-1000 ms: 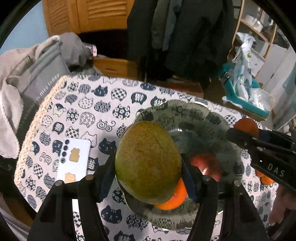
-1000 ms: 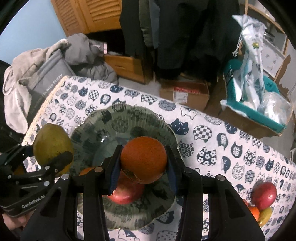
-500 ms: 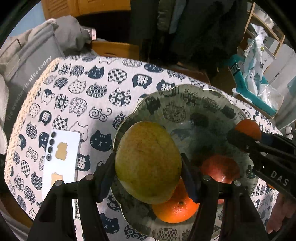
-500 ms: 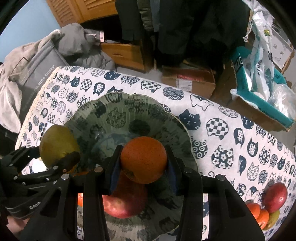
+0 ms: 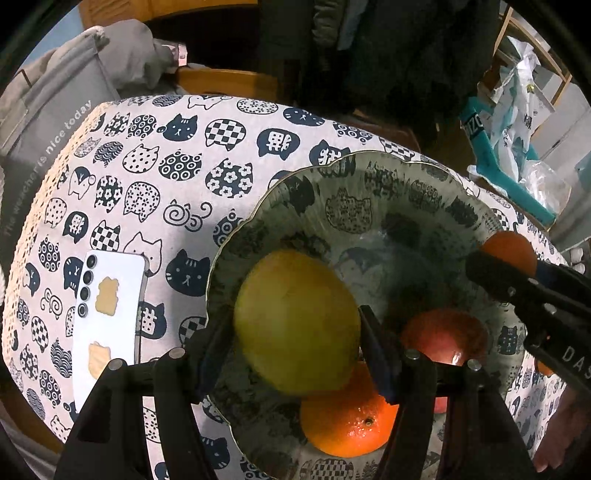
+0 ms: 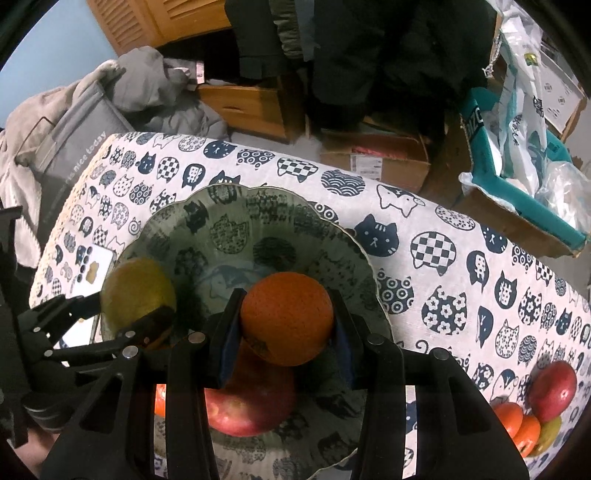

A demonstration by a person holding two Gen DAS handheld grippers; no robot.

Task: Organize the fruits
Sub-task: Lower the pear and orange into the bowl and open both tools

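The left claw points steeply down over a scalloped glass bowl, its jaws easing apart with a yellow-green mango still between the blue pads. Just below and right of that claw, an orange and a red apple lie in the bowl. The right claw is clamped on a second orange over the same bowl, directly above the apple.

The bench wears a white cloth printed with navy cat heads in checks, flowers and waves. Left of the left claw a white phone lies flat on the cloth, camera side up. Well to the right of the right claw, near the bench's edge, a small heap of loose fruit waits: a red apple, oranges and something yellow-green.

Beyond the bench the room is crowded. Ahead of both claws hang dark coats; to the left a grey bag with printed lettering sits under heaped grey clothing. Wooden louvred doors stand against a blue wall, a cardboard box rests on the floor, and to the right a teal-edged box holds plastic bags.
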